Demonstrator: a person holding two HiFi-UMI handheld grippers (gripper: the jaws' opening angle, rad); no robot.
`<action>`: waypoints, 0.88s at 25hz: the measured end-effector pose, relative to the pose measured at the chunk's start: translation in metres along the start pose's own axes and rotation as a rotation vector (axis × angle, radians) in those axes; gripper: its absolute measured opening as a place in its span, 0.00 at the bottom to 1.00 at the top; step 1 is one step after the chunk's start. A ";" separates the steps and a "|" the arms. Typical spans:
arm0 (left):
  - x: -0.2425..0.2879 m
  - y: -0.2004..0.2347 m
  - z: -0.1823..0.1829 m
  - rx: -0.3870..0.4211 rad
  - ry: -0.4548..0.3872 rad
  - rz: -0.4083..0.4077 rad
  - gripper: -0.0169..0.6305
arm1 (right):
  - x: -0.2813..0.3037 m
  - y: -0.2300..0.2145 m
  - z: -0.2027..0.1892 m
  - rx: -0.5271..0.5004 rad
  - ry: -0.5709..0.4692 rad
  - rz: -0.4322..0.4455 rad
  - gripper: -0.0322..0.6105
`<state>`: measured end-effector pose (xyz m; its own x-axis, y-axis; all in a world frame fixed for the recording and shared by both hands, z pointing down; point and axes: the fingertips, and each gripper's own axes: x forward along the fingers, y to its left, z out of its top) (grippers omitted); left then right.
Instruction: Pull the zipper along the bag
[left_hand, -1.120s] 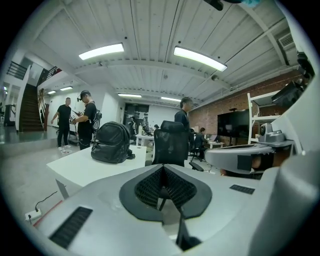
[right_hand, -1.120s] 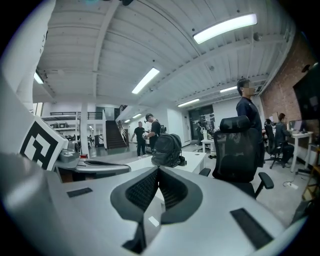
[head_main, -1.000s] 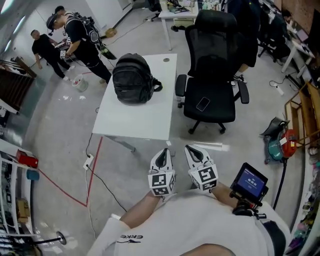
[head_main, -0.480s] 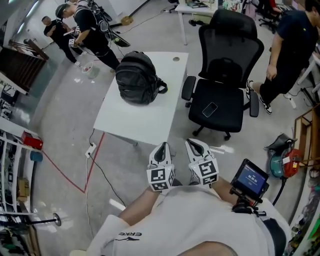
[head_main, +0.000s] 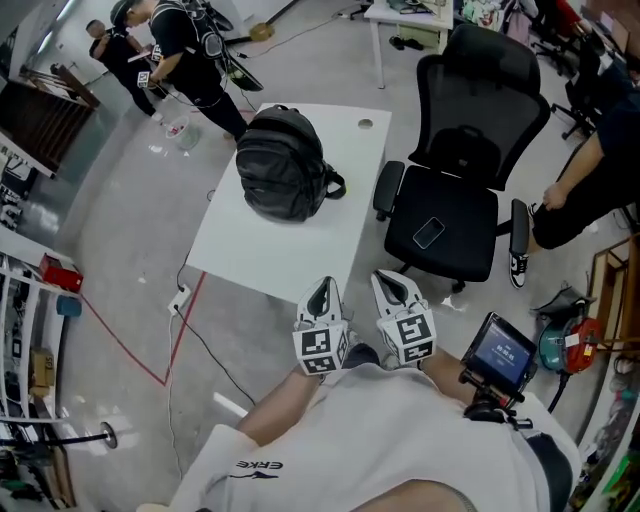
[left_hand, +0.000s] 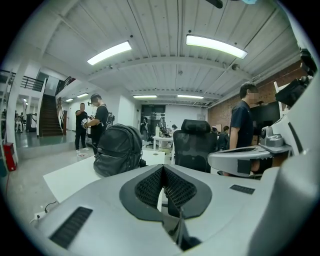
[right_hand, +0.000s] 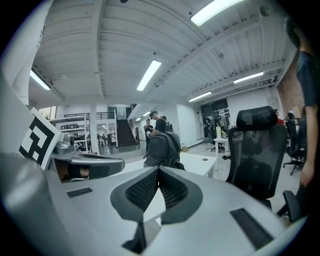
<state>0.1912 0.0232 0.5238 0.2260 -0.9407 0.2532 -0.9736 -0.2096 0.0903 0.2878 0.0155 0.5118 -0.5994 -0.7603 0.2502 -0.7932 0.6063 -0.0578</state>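
Head view shows the white table (head_main: 290, 250) ahead, the black bag (head_main: 283, 165) slumped on its far half, well apart from my tools. I judge it soft, likely to drag: pin fabric beside the zipper, pinch the pull. Left tool (head_main: 322, 292) and right tool (head_main: 388, 287) sit side by side near my chest, both closed, empty.

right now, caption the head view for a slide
Left tool and right tool, both shut, short of the table bearing a black backpack.
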 end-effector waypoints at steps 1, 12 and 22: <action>0.008 0.006 0.002 -0.005 -0.002 0.000 0.03 | 0.010 -0.002 0.002 -0.008 0.005 0.000 0.05; 0.074 0.080 0.016 -0.020 -0.009 -0.003 0.03 | 0.107 -0.018 0.021 -0.048 0.031 -0.045 0.05; 0.131 0.103 0.025 -0.004 0.014 0.007 0.03 | 0.163 -0.046 0.021 -0.054 0.080 -0.053 0.05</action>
<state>0.1200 -0.1280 0.5417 0.2193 -0.9384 0.2669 -0.9751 -0.2015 0.0926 0.2249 -0.1412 0.5348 -0.5444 -0.7722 0.3277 -0.8154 0.5789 0.0094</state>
